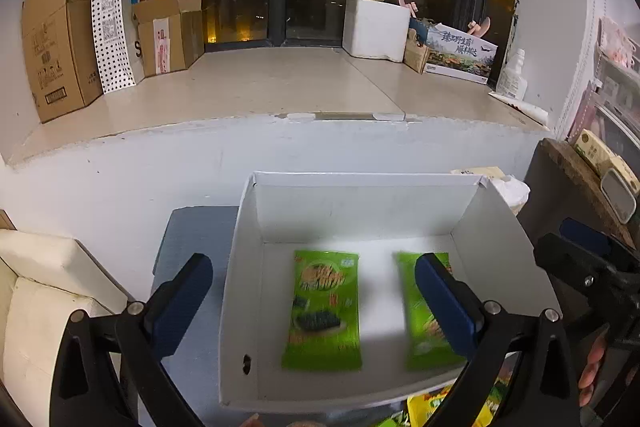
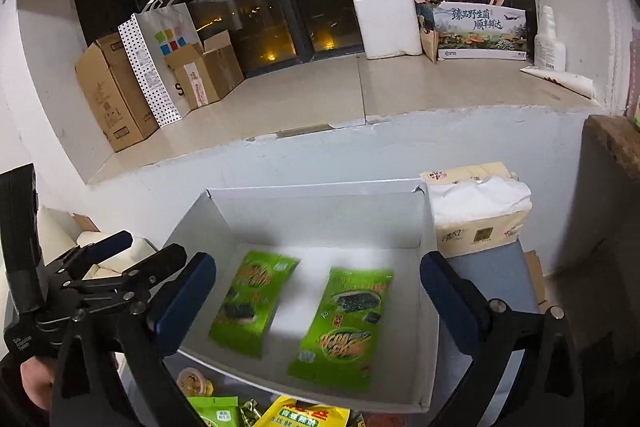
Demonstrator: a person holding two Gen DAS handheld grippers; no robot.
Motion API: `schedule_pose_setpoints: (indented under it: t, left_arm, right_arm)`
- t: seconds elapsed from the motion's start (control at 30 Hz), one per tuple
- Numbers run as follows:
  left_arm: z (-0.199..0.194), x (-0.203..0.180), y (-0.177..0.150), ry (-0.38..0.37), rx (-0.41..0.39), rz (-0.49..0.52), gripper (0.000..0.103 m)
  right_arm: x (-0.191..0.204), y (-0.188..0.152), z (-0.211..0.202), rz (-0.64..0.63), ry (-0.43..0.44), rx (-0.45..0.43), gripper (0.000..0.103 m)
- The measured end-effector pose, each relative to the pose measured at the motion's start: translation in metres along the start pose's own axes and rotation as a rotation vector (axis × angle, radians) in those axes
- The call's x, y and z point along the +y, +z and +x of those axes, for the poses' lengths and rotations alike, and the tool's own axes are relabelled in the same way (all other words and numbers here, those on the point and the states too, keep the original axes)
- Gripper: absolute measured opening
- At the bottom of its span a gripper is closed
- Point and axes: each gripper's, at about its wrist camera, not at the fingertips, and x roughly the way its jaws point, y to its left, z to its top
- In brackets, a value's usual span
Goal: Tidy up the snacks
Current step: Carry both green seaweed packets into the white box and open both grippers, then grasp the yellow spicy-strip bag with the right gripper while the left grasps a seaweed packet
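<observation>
A white open box (image 1: pixel 244 267) (image 2: pixel 424 227) stands on a blue-grey surface below a window ledge. Two green seaweed snack packets lie flat inside it, side by side: the left one (image 1: pixel 324 311) (image 2: pixel 252 303) and the right one (image 1: pixel 428 331) (image 2: pixel 344 323). My left gripper (image 1: pixel 316 291) is open and empty above the box's left half; its right finger covers part of the right packet. My right gripper (image 2: pixel 316 291) is open and empty above the box. The left gripper also shows in the right wrist view (image 2: pixel 132 247). More snack packets (image 2: pixel 304 415) lie in front of the box.
A tissue pack (image 2: pixel 480 215) stands right of the box. A small cup snack (image 2: pixel 194 381) lies at the box's front left. Cardboard boxes (image 1: pixel 60 39), a paper bag (image 1: pixel 120 15), a foam box (image 1: pixel 376 27) and a printed carton (image 2: pixel 480 31) line the ledge. A dark stand (image 1: pixel 568 187) is at right.
</observation>
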Motion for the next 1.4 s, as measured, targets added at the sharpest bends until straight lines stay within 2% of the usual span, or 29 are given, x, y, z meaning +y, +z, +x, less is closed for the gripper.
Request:
schedule_pose_setpoints:
  t: [0.17, 0.33, 0.43, 0.5, 0.6, 0.7, 0.83, 1.1, 1.17, 1.4]
  left_arm:
    - [-0.027, 0.002, -0.011, 0.039, -0.024, 0.007, 0.103]
    - [-0.08, -0.012, -0.044, 0.086, -0.102, 0.062, 0.103]
    - [-0.117, -0.017, -0.078, 0.054, -0.1, 0.052, 0.103]
    - [-0.139, -0.019, -0.104, 0.015, -0.093, 0.019, 0.103]
    - [-0.165, -0.021, -0.146, -0.023, -0.071, -0.04, 0.103]
    - [-0.183, -0.024, -0.188, -0.03, -0.062, -0.085, 0.103]
    - [-0.196, -0.028, -0.222, -0.04, -0.038, -0.097, 0.103]
    - [-0.216, -0.028, -0.242, -0.043, -0.049, -0.049, 0.103]
    - [-0.217, -0.024, -0.243, -0.034, -0.052, -0.05, 0.103]
    - [-0.21, -0.017, -0.243, -0.041, -0.042, -0.055, 0.103]
  right_arm:
    - [0.0, -0.012, -0.029, -0.016, 0.038, -0.024, 0.103]
    - [-0.003, -0.046, -0.081, -0.059, 0.047, -0.051, 0.103]
    - [-0.01, -0.078, -0.11, -0.038, 0.068, -0.031, 0.103]
    - [-0.014, -0.102, -0.124, -0.029, 0.037, -0.002, 0.103]
    - [-0.018, -0.138, -0.137, -0.018, -0.009, -0.004, 0.103]
    - [-0.02, -0.167, -0.129, 0.043, 0.041, 0.043, 0.103]
    - [-0.02, -0.188, -0.094, 0.161, 0.141, 0.122, 0.103]
    - [-0.005, -0.174, -0.035, 0.232, 0.189, 0.145, 0.103]
    - [-0.005, -0.167, -0.016, 0.268, 0.181, 0.185, 0.103]
    - [0.001, -0.158, 0.022, 0.275, 0.164, 0.231, 0.069]
